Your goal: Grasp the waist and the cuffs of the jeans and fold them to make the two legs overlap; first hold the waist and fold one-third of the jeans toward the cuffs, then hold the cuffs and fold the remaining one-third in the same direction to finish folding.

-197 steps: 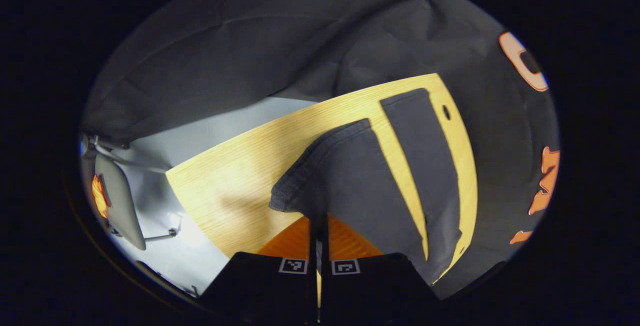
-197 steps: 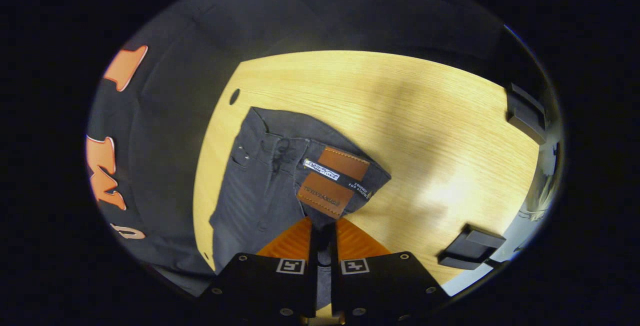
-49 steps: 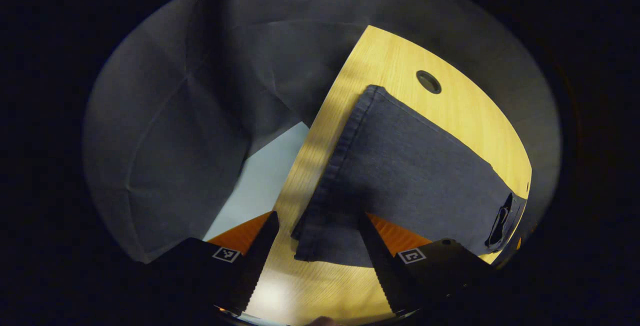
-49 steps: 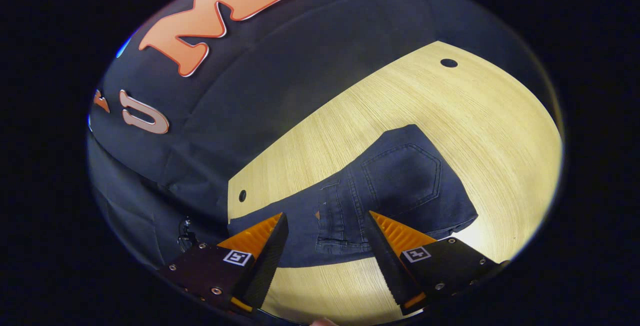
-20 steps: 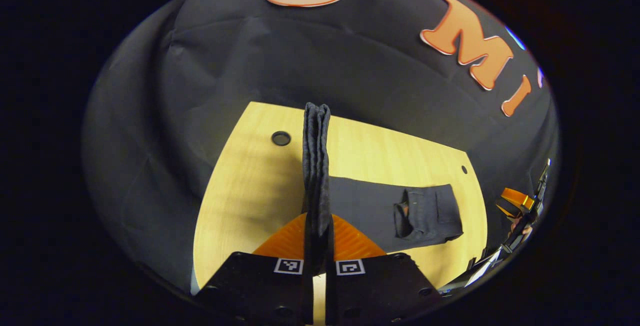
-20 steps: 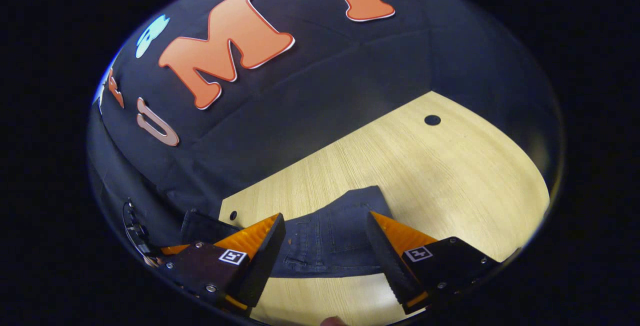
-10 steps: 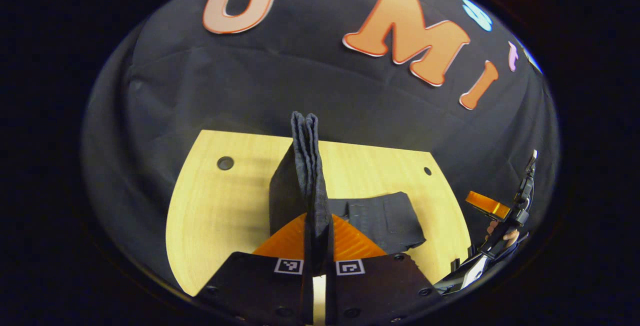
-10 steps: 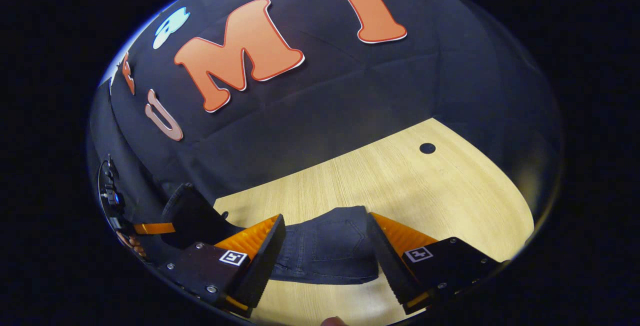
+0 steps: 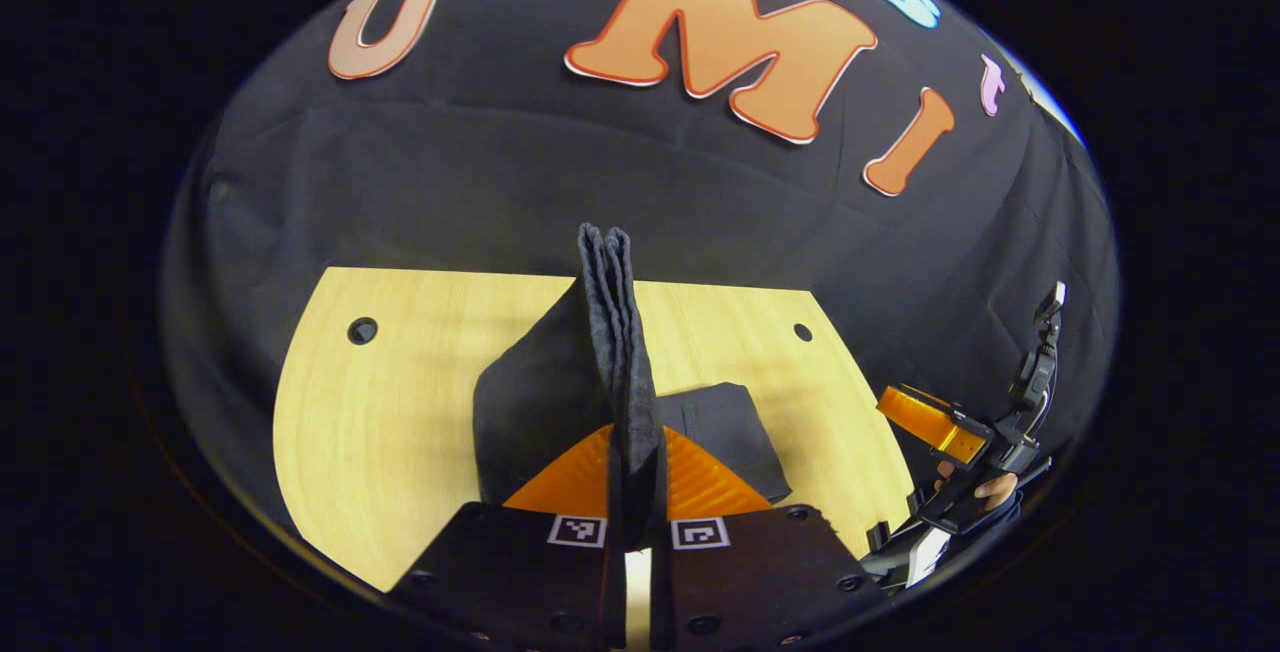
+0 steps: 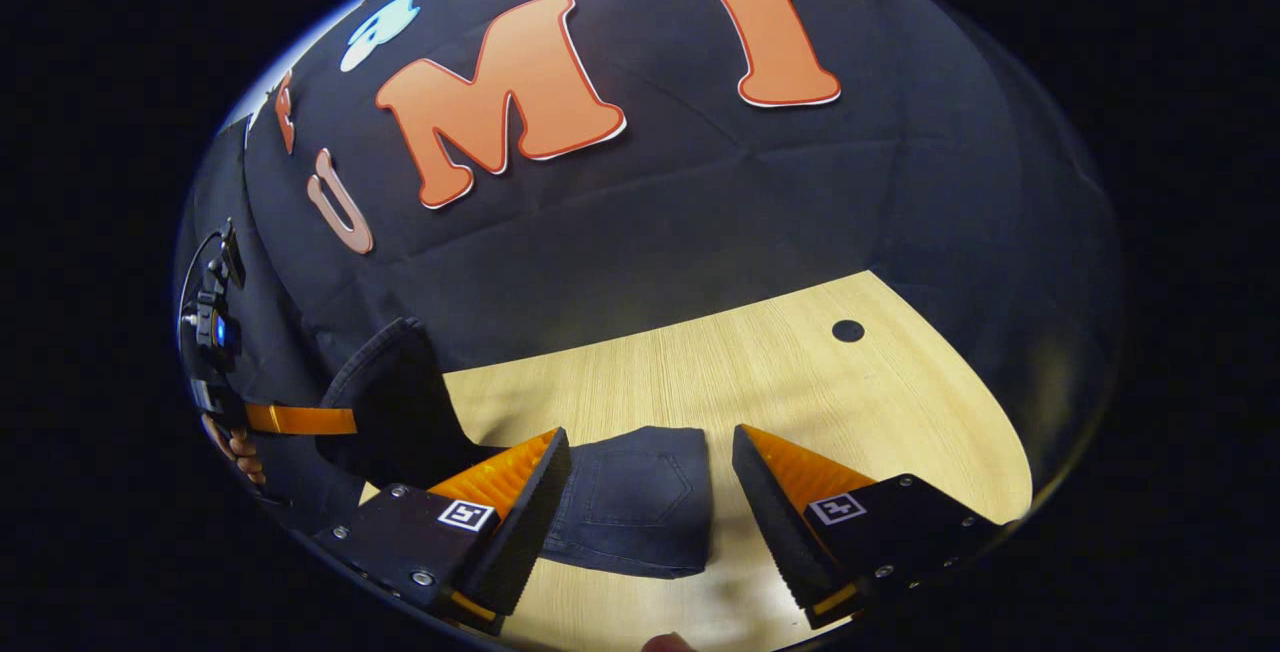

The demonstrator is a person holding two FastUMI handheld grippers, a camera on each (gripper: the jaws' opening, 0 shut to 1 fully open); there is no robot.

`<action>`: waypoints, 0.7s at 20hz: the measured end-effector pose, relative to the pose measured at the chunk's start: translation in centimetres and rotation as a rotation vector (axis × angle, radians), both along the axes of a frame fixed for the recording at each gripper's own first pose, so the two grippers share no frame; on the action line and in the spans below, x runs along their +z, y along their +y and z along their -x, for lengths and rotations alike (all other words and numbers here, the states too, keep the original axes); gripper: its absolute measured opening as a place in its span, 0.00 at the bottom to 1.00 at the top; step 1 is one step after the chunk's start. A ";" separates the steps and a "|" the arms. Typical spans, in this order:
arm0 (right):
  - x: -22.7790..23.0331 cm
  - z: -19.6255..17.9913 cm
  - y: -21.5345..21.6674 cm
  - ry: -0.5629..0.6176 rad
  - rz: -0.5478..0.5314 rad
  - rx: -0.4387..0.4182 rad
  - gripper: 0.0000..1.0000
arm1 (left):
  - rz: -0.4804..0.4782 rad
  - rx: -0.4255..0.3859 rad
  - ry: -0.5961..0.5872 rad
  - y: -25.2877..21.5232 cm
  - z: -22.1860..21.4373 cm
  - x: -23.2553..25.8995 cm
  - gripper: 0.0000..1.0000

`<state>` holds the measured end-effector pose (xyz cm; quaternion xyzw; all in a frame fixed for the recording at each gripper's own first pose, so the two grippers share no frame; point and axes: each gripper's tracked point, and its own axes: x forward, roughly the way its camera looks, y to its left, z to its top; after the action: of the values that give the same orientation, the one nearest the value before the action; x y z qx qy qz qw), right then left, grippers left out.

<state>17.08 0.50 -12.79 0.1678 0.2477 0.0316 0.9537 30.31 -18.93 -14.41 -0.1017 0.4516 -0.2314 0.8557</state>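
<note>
Wooden table [image 10: 900, 402], two round holes; jeans [image 10: 630, 502] on it.

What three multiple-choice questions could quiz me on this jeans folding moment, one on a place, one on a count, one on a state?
1. Where is the folded waist end of the jeans?
A. flat on the table
B. draped on the wall
C. on the floor

2. How many round holes show in the tabletop in the left gripper view?
A. none
B. two
C. five

3. What are the left tongs doing?
A. gaping
B. clamping the cuffs
C. pressing bare wood

Key: 1 A, denim lies on the wood between the open right tongs; 2 B, one hole toward each far corner; 3 B, cloth rises from between the closed fingers.
</note>
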 end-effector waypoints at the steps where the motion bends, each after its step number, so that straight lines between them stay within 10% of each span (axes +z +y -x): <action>1: 0.2 0.1 -0.3 -0.013 0.008 0.006 0.98 | -0.001 -0.011 0.002 -0.9 0.3 -0.4 0.10; 14: 0.3 0.9 -1.5 -0.055 0.069 0.074 0.99 | -0.083 -0.118 0.020 -13.3 4.0 -6.4 0.13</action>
<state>16.20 -1.01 -12.53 0.1248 0.2285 0.0630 0.9635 26.34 -32.23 -20.85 -0.0415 0.4745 -0.2613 0.8396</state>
